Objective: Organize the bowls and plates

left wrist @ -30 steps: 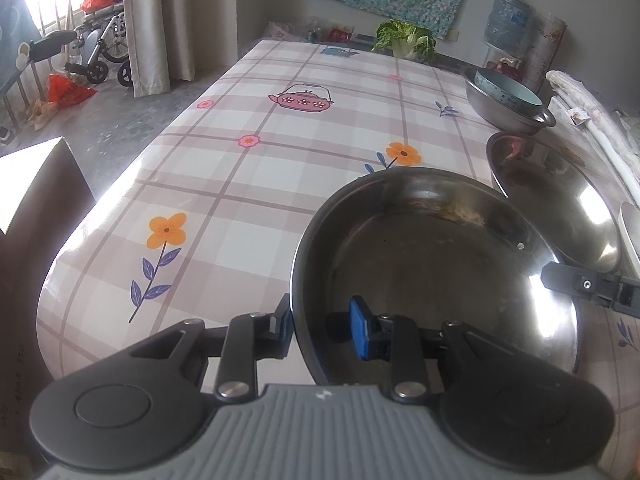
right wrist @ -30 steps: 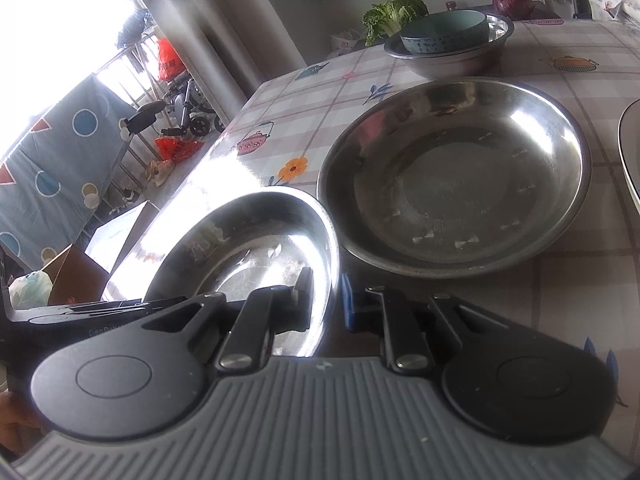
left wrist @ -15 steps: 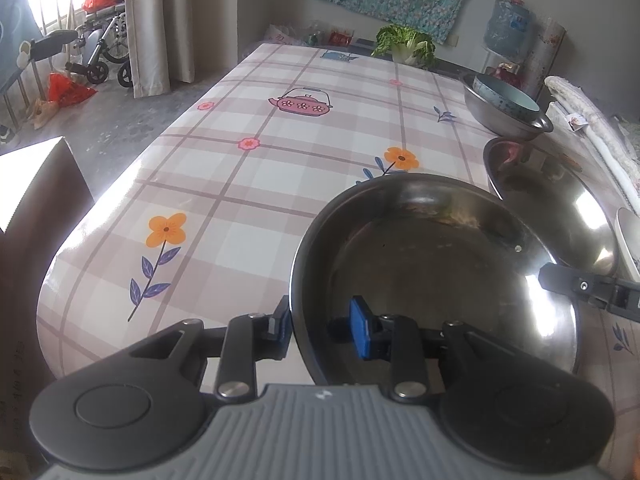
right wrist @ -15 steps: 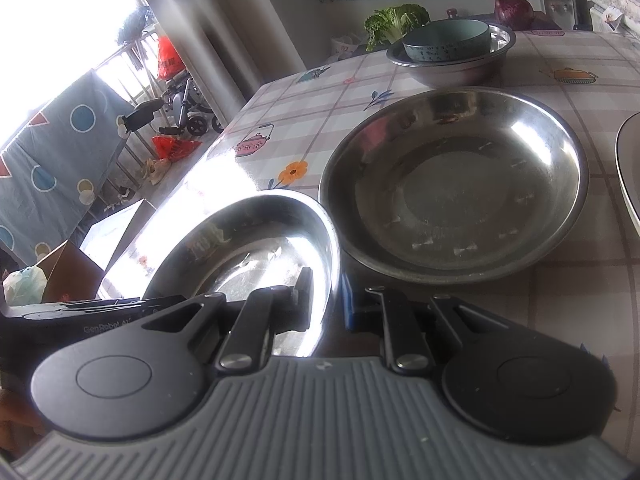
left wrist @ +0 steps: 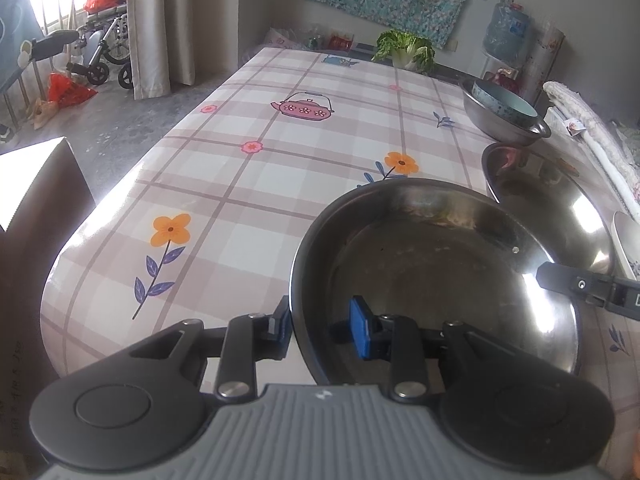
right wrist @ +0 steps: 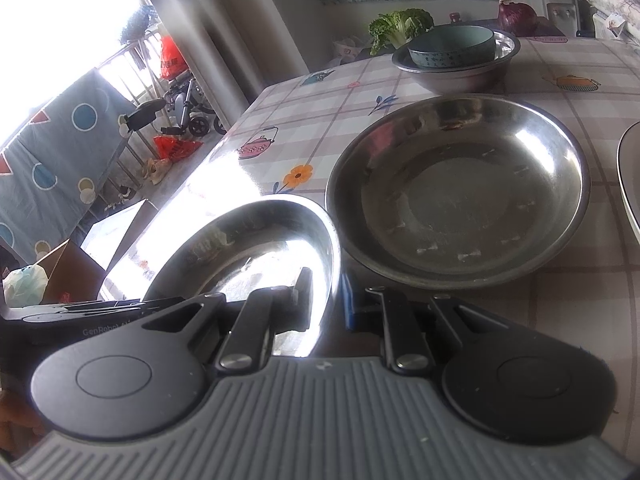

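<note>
Both grippers clamp one steel plate at the tabletop's near edge. The left gripper pinches its rim (one pad inside, one outside); the right gripper grips the opposite rim.

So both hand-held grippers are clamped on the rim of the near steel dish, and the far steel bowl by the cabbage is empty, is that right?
Not quite. The far steel bowl is not empty: a teal bowl sits inside it, as the right wrist view shows. The rest holds: the left hand-held gripper and the right hand-held gripper each clamp the rim of the near steel dish.
</note>
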### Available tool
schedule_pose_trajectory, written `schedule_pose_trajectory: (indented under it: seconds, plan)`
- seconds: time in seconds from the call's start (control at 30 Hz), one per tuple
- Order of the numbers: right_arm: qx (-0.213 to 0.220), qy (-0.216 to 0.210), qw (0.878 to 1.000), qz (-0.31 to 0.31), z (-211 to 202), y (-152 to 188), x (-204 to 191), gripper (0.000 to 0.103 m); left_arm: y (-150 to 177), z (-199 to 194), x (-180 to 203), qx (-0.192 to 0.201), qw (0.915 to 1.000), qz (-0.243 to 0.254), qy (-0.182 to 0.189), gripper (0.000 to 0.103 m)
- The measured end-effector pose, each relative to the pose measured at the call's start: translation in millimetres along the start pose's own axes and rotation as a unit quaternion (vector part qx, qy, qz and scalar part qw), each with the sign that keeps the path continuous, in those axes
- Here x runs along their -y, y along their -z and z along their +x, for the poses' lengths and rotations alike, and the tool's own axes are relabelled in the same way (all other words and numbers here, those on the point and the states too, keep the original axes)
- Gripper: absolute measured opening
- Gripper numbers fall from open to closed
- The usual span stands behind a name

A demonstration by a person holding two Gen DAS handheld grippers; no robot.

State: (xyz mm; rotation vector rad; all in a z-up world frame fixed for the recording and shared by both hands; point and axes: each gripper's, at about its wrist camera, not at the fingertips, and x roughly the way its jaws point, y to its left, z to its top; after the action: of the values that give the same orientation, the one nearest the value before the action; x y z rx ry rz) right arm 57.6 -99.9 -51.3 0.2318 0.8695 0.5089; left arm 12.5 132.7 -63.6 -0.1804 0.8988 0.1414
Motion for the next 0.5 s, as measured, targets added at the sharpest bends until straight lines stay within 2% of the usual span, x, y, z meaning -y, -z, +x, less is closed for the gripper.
schedule_pose_trajectory:
  seconds: [0.5]
  plan:
    - [0.004,-0.003,1.0,-0.006,-1.2,-0.7,-3.7,0.014,-1.9,-8.1,-2.6,0.011,0.9999,-0.004,0.0,0.03]
